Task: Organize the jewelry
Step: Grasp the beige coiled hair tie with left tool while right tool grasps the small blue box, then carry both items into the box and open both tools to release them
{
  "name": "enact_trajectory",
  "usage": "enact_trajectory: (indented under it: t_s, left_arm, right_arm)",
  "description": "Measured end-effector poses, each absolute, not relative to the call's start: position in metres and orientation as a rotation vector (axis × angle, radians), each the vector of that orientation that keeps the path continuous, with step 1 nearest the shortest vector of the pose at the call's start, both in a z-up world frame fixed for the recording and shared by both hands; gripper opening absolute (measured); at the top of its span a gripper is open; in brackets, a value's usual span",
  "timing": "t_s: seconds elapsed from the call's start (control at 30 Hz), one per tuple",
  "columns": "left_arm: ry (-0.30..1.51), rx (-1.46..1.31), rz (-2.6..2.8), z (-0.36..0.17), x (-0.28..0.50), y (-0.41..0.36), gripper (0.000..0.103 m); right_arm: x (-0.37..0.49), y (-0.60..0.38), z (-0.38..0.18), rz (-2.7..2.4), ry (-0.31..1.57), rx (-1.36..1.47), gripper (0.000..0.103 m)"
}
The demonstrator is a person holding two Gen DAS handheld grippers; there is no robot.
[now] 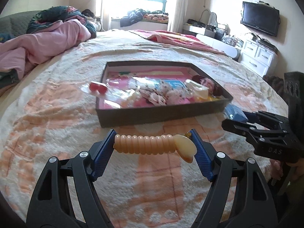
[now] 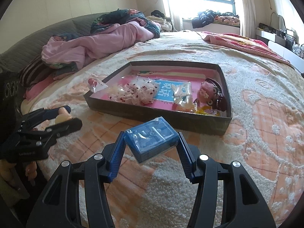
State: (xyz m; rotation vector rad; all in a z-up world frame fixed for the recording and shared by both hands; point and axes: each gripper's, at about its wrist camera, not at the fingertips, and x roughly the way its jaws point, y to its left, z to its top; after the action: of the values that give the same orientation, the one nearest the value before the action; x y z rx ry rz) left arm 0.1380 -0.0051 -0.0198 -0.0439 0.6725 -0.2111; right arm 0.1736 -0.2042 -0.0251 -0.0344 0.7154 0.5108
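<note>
My left gripper (image 1: pixel 153 139) is shut on a peach spiral hair tie (image 1: pixel 148 144) with a cream charm, held above the bed blanket in front of the dark tray (image 1: pixel 152 114). My right gripper (image 2: pixel 151 139) is shut on a small blue box (image 2: pixel 152 138) wrapped in clear plastic, held just short of the tray's near wall (image 2: pixel 171 119). The tray holds bagged hair accessories (image 2: pixel 133 93), a fluffy pink clip (image 2: pixel 205 93) and a clear pouch (image 2: pixel 182 95). A bag with red beads (image 1: pixel 98 88) hangs over the tray's left rim. Each gripper shows in the other's view (image 1: pixel 245 118) (image 2: pixel 64 117).
The tray lies on a cream and orange blanket (image 1: pixel 57 114) covering the bed. A pink quilt (image 1: pixel 38 43) is bunched at the far left. A pink towel (image 1: pixel 180 39) lies at the far right. White drawers (image 1: pixel 260 55) and a television (image 1: pixel 260 18) stand beyond the bed.
</note>
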Motion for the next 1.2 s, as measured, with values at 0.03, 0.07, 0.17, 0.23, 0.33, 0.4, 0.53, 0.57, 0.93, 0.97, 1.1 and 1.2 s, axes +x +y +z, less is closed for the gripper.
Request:
enact_trajectory:
  t_s: [0.03, 0.07, 0.17, 0.23, 0.33, 0.4, 0.53, 0.57, 0.93, 0.97, 1.1, 1.2]
  left_arm:
    - [0.668, -0.047, -0.207, -0.018, 0.140, -0.002, 0.068]
    - [0.664, -0.051, -0.201, -0.016, 0.143, 0.000, 0.068]
    - [0.658, -0.055, -0.186, -0.012, 0.153, 0.006, 0.068]
    - [0.654, -0.058, -0.180, -0.010, 0.160, 0.009, 0.068]
    - [0.644, -0.053, -0.173, -0.006, 0.171, 0.010, 0.068]
    - [0.637, -0.053, -0.170, -0.002, 0.181, 0.011, 0.068]
    - [0.632, -0.055, -0.164, 0.003, 0.197, 0.013, 0.068]
    - [0.631, -0.056, -0.163, 0.004, 0.201, 0.014, 0.068]
    - [0.646, -0.035, -0.154, 0.004, 0.245, 0.008, 0.069]
    - [0.652, -0.031, -0.152, 0.003, 0.249, 0.006, 0.069]
    - [0.668, -0.021, -0.152, -0.001, 0.264, 0.002, 0.069]
    - [0.681, -0.015, -0.151, -0.005, 0.273, 0.000, 0.069]
  right_arm:
    - [0.174, -0.204, -0.024, 0.510, 0.713, -0.035, 0.051]
    - [0.175, -0.203, -0.023, 0.509, 0.711, -0.036, 0.051]
    - [0.180, -0.201, -0.021, 0.506, 0.705, -0.042, 0.051]
    - [0.183, -0.200, -0.019, 0.504, 0.700, -0.044, 0.051]
    - [0.189, -0.198, -0.015, 0.493, 0.688, -0.051, 0.051]
    - [0.194, -0.197, -0.012, 0.484, 0.678, -0.053, 0.051]
    - [0.206, -0.197, -0.007, 0.470, 0.663, -0.056, 0.051]
    - [0.208, -0.196, -0.005, 0.467, 0.660, -0.059, 0.051]
    - [0.244, -0.188, -0.005, 0.437, 0.655, -0.071, 0.051]
    - [0.246, -0.187, -0.006, 0.435, 0.657, -0.073, 0.051]
    - [0.253, -0.178, -0.011, 0.433, 0.664, -0.099, 0.051]
    - [0.258, -0.171, -0.017, 0.437, 0.676, -0.115, 0.052]
